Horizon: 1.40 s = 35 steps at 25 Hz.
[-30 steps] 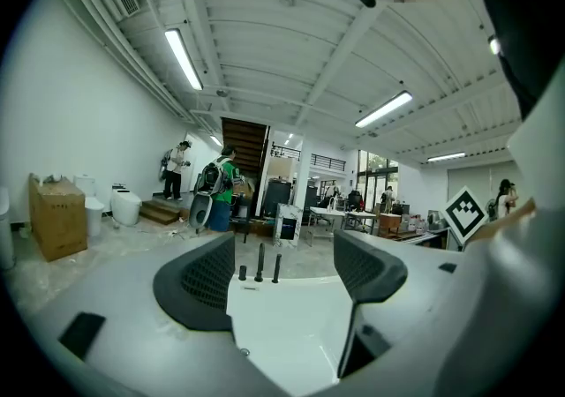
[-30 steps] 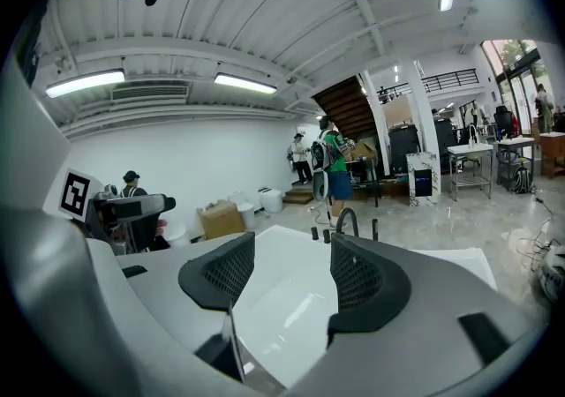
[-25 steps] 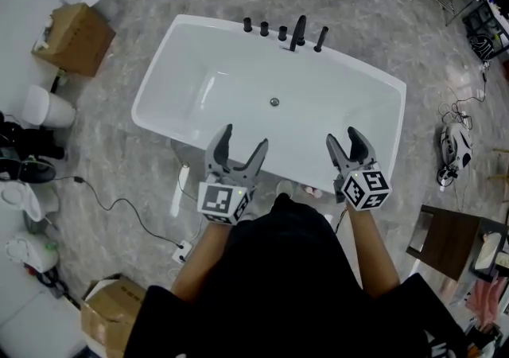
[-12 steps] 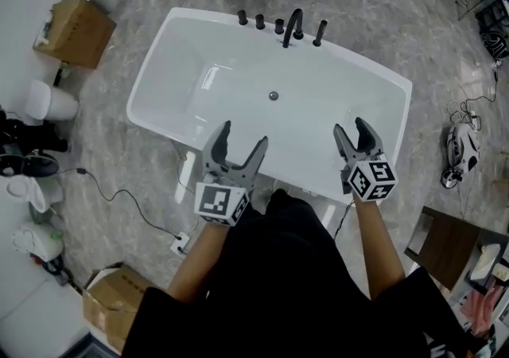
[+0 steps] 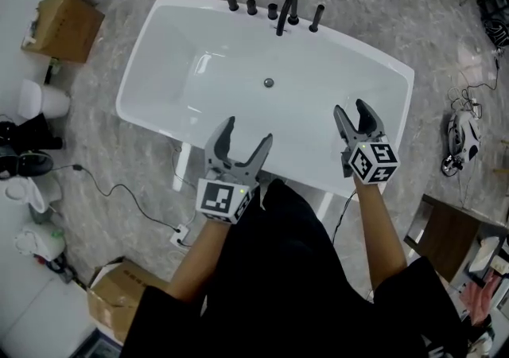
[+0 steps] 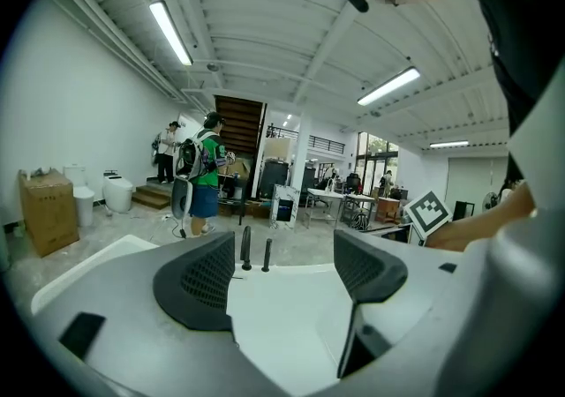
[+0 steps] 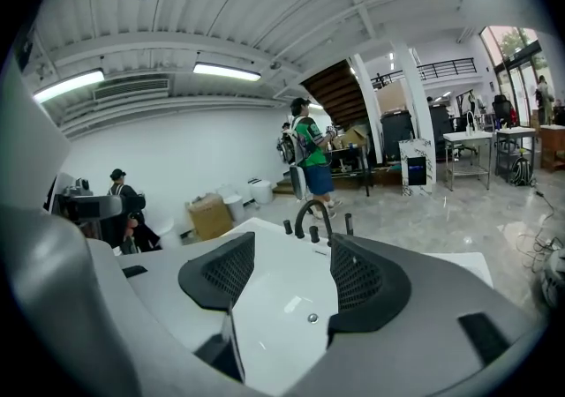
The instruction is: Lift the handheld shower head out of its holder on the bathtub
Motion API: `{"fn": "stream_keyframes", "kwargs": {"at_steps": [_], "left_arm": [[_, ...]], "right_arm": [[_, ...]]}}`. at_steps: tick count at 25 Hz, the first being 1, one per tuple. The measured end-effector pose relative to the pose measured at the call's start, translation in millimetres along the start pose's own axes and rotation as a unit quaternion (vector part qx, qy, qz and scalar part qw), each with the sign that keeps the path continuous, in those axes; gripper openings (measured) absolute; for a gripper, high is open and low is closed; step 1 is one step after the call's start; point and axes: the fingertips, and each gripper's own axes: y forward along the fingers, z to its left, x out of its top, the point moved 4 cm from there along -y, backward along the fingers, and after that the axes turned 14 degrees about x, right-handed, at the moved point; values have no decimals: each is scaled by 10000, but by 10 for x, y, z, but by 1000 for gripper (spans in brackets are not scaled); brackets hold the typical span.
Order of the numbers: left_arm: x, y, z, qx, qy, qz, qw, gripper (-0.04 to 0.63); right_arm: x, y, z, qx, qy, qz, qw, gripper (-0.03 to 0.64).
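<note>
A white bathtub (image 5: 199, 70) lies ahead of me in the head view. A row of black fittings stands on its far rim: small knobs, a curved faucet (image 5: 285, 14), and at the right end the slim handheld shower head (image 5: 318, 17), upright in its holder. My left gripper (image 5: 247, 135) is open over the tub's near rim. Over the near right part of the tub my right gripper (image 5: 352, 112) is open too. Both are far from the fittings and hold nothing. The right gripper view shows the faucet (image 7: 311, 213) and shower head (image 7: 349, 223) beyond the open jaws.
Left of the tub are a cardboard box (image 5: 62, 26), white sanitary pieces (image 5: 40, 100) and a cable (image 5: 119, 201) on the floor. A second box (image 5: 119, 297) is near my left, a dark stool (image 5: 445, 237) at my right. A person (image 6: 205, 176) stands behind the tub.
The tub and its fittings have slid up and slightly left in the head view. Both grippers stay open and empty over the near rim.
</note>
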Motion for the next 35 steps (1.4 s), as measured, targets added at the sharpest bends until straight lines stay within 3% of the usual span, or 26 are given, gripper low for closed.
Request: {"fn": "stream_keyframes", "kwargs": {"at_steps": [20,35], "left_arm": [[-144,907,369,-156,-163,280,9994,324],[-427,1493,330,-346,-185,243,9989,324]], "right_arm": [[25,1225,-669,-95,33,289,9995,236],[-150,1935,-1289,-220,-234,124,9994,236]]}}
